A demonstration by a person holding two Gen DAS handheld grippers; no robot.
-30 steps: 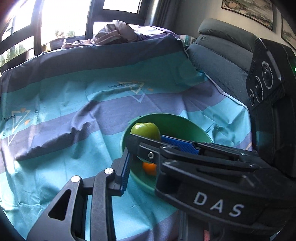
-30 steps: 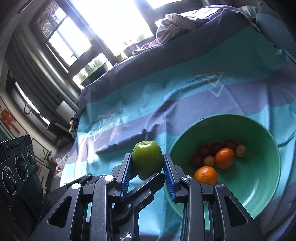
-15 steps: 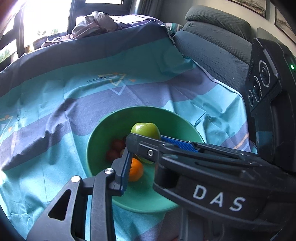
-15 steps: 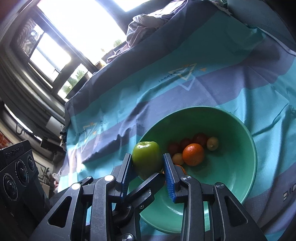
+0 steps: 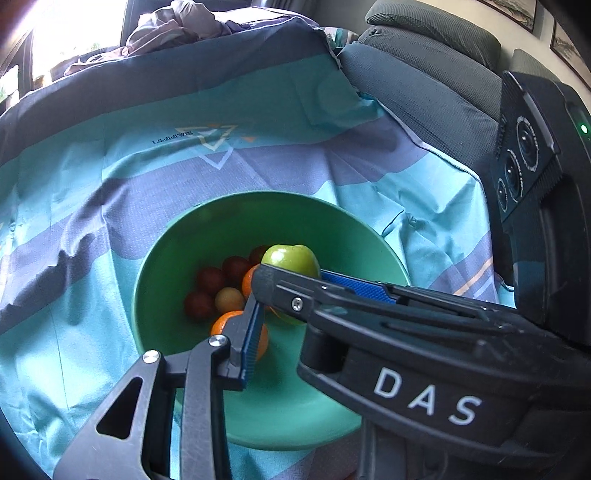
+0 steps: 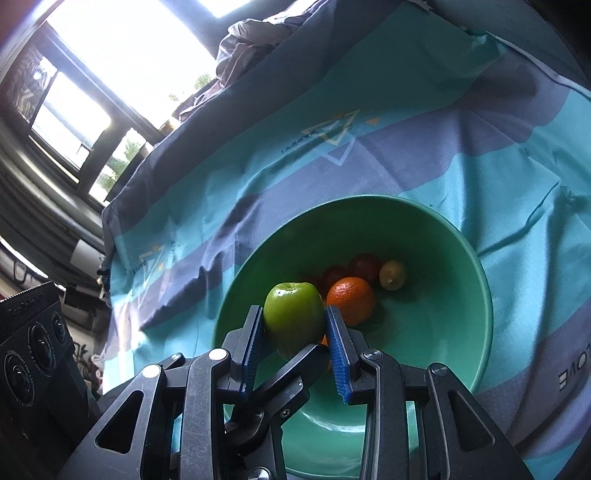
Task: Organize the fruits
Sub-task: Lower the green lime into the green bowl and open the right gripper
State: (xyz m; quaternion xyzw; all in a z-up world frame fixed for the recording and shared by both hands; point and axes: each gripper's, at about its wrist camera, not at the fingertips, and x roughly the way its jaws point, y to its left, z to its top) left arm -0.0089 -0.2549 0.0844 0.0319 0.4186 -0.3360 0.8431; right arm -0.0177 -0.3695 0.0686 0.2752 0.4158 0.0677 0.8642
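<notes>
The green apple [image 6: 293, 314] sits low in the centre of the right wrist view, clamped between the two blue pads of the right gripper [image 6: 295, 332], stem dimple facing up. It hangs over the near left part of the green bowl [image 6: 476, 332], above the bowl's floor and not resting on it. In the left wrist view the same apple [image 5: 291, 258] shows at mid-frame, with the right gripper [image 5: 295, 280] reaching in from the right edge.

Inside the bowl lie an orange [image 6: 351, 299] just right of the apple, dark red round fruits [image 6: 364, 264] behind it, and a small yellowish fruit [image 6: 393, 275] further right. A second orange [image 5: 236, 332] shows in the left wrist view, partly behind a blue pad.

The left gripper [image 5: 255, 325] is at the lower left of its own view; only one of its fingers is plainly seen, nothing is held in it, and its jaws stand nearly together.

The bowl rests on a teal and purple striped cloth [image 6: 406, 158]. A crumpled garment [image 6: 255, 33] lies at the far edge by the bright window [image 6: 129, 48].
</notes>
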